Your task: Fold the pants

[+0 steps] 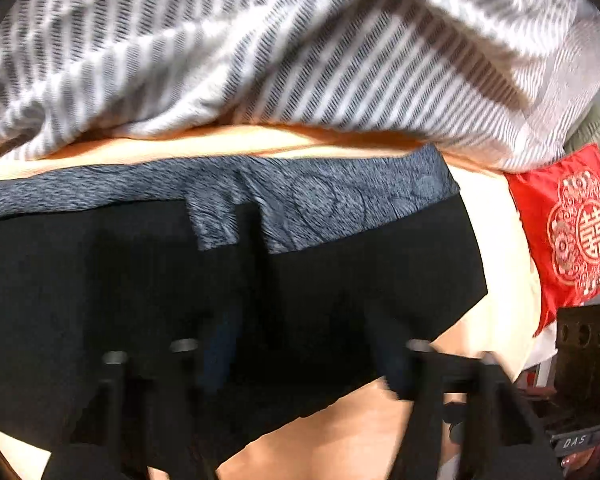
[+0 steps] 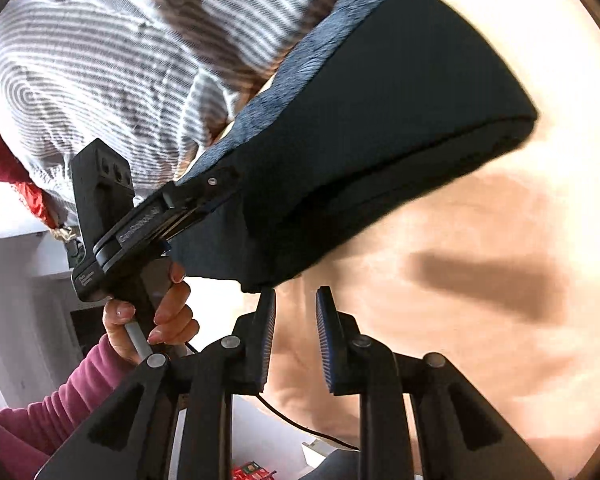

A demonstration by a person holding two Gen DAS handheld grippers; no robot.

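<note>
The right tool point(image 2: 296, 296) stands partly open, its two ribbed pads a narrow gap apart with nothing between them. The tip of its left finger is just below the loose lower edge of the pants point(image 2: 380, 120), and whether it touches the cloth cannot be told.

At 10 o'clock from it in the right wrist view, the left tool point(image 2: 220, 188) is seen side-on. Its fingers are drawn close together over the near corner of the pants, beside the mottled grey waistband point(image 2: 300, 60), and black cloth hangs slack beneath them, so it appears to be clamped on the garment. A hand point(image 2: 156, 316) in a magenta sleeve point(image 2: 60, 400) grips its handle at 8 o'clock.

In the left wrist view that tool's dark fingers merge with the black cloth, and their spacing cannot be read there.

The pants are folded into a thick black bundle that runs from the left tool up towards 1 o'clock and lies on a peach sheet point(image 2: 500, 320).

Beyond the waistband, at 11 to 12 o'clock, a grey-and-white striped cloth point(image 2: 100, 60) is heaped. A red cloth with a pale round emblem point(image 1: 572, 232) lies at 3 o'clock in the left wrist view.
</note>
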